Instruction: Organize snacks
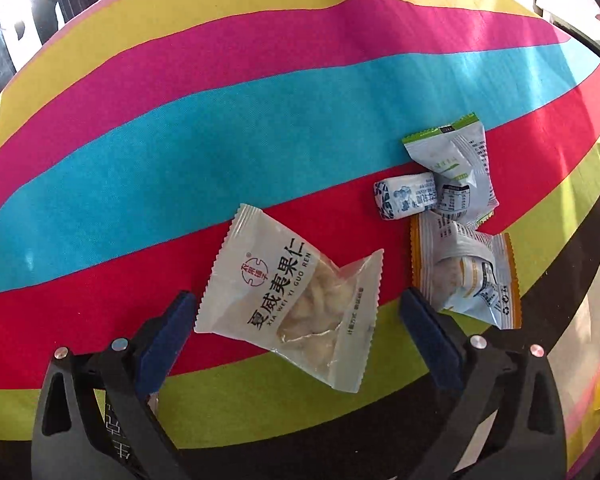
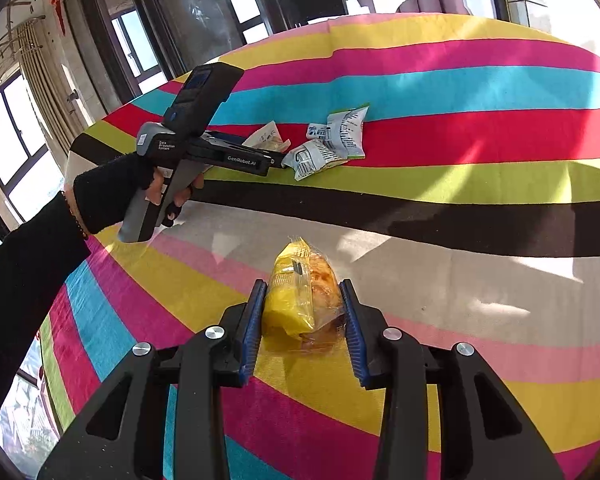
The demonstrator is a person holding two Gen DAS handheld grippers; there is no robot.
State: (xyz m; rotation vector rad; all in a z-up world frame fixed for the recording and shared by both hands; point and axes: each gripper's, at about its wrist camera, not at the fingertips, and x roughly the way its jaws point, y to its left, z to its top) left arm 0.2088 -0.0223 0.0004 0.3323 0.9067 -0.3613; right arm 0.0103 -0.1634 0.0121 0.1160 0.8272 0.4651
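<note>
In the left wrist view my left gripper (image 1: 298,304) is open, its jaws on either side of a white nut packet (image 1: 288,300) lying on the striped cloth. Beyond it lie a small blue-and-white wrapped sweet (image 1: 404,196), a green-edged packet (image 1: 454,168) and an orange-edged packet (image 1: 466,274). In the right wrist view my right gripper (image 2: 304,296) is shut on a yellow snack packet (image 2: 300,300) just above the cloth. The left gripper's body (image 2: 204,144) shows there by the pile of packets (image 2: 332,140).
A striped cloth (image 2: 460,92) in many colours covers the whole surface. The person's black-sleeved left arm (image 2: 32,264) reaches in from the left. Windows and curtains stand beyond the far edge (image 2: 32,80).
</note>
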